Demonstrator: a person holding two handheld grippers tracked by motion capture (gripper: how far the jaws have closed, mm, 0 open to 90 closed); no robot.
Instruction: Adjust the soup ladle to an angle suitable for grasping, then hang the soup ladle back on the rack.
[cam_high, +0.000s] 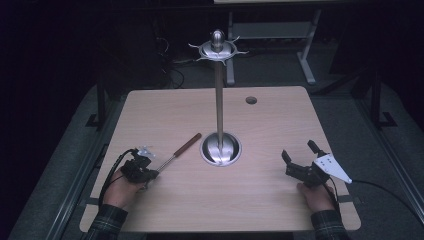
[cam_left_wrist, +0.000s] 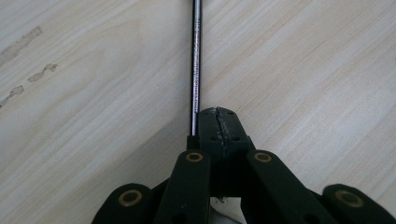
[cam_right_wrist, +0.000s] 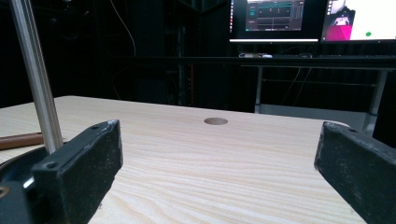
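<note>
**Left gripper closed beside a utensil's shaft, right gripper wide open**

The left gripper (cam_high: 148, 175) rests at the table's (cam_high: 250, 200) near-left, jaws pressed together; whether they pinch the utensil (cam_high: 176, 155) I cannot tell; its metal shaft (cam_left_wrist: 196, 65) runs just beside the tips, wooden handle (cam_high: 189, 143) towards the stand (cam_high: 219, 100) at centre; the right gripper (cam_high: 300, 156), near-right, holds its jaws spread apart, empty.

A slim utensil (cam_high: 175, 154) with a brown wooden handle and thin shiny metal shaft lies flat and slantwise on the table just left of the metal stand's round base (cam_high: 220, 149), handle end nearest it.
</note>
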